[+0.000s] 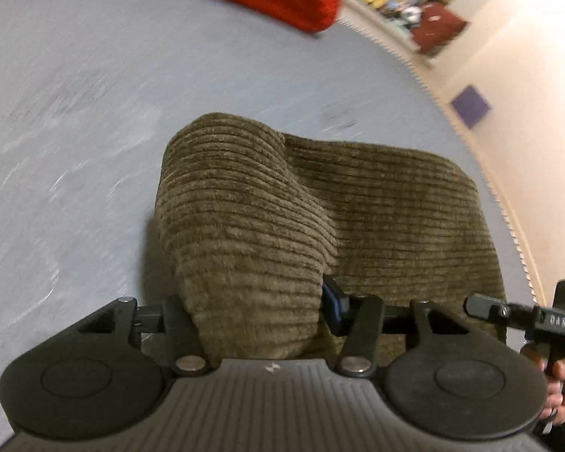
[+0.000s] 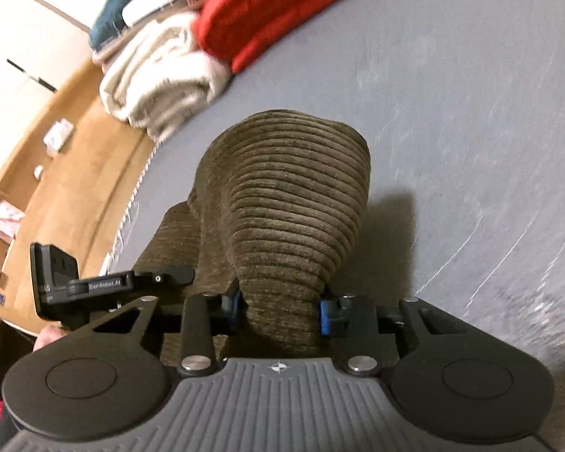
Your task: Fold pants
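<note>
Pants pinched by both grippers above the bed.
A red sweater is seen in both views; white towels only in the right gripper view; left gripper likewise clamped on cloth.

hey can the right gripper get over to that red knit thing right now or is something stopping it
Probably not right away. The right gripper is shut on the brown corduroy pants, so it is occupied. The grey surface between it and the red knit looks free, though, once it lets go.

Grey-blue bed with brown corduroy pants, red knit, cream blanket.
</note>
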A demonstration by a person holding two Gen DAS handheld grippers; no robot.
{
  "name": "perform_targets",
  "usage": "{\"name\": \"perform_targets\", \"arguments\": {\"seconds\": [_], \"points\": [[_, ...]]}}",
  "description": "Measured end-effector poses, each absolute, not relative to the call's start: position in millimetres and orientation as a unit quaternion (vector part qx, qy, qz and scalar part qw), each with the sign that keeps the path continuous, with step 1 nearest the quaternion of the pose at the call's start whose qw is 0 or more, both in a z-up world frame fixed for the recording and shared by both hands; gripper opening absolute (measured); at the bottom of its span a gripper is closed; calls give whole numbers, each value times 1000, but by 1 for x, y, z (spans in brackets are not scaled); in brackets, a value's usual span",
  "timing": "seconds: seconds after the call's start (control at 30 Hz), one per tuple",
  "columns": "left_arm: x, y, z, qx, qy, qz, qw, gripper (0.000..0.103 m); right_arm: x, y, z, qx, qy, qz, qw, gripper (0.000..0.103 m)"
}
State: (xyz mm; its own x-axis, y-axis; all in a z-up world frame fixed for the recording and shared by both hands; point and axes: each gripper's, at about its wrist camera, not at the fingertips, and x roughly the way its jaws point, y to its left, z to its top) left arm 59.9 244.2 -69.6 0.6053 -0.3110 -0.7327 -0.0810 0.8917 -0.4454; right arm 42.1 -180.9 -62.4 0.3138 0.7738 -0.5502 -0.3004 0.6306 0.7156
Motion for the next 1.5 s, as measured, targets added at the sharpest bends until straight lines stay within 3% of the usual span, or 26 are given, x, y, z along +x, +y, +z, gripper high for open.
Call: {"name": "perform_targets", "arguments": {"seconds": [0.3, 0.43, 0.5, 0.6, 0.67, 0.77, 0.87, 0.93, 1.13, 1.27, 1.37, 1.5], "points": [[99, 177, -61, -218, 371, -117, 895, 54, 65, -251, -31, 217, 390, 325, 834, 38], [112, 152, -54, -206, 337, -133, 909, 41, 83, -269, -23, 180, 354, 313, 863, 38], [122, 146, -55, -208, 334, -137, 909, 42, 92, -279, -19, 169, 336, 304, 875, 38], [134, 146, -74, -211, 376, -109, 895, 47, 110, -289, -32, 187, 341, 291, 874, 39], [137, 149, -86, -206, 401, -53, 891, 57, 127, -278, -50, 147, 367, 280, 875, 51], [128, 147, -78, -167, 383, 13, 908, 71, 137, -271, -63, 58, 361, 155, 918, 54], [112, 140, -58, -101, 337, 46, 935, 71, 136, -283, -58, 80, 353, 129, 923, 55], [107, 132, -49, -80, 316, 40, 944, 69, 132, -283, -52, 101, 352, 179, 913, 54], [97, 91, -59, -20, 329, -79, 941, 37, 106, -252, -53, 6, 344, 315, 885, 49], [105, 88, -102, 18, 418, -74, 905, 38, 97, -237, -79, -89, 410, 363, 832, 43], [110, 88, -94, 0, 425, -67, 903, 40, 85, -225, -82, -157, 390, 380, 824, 43], [107, 85, -81, 27, 400, -53, 914, 40, 98, -229, -66, -128, 391, 376, 831, 43]]}}
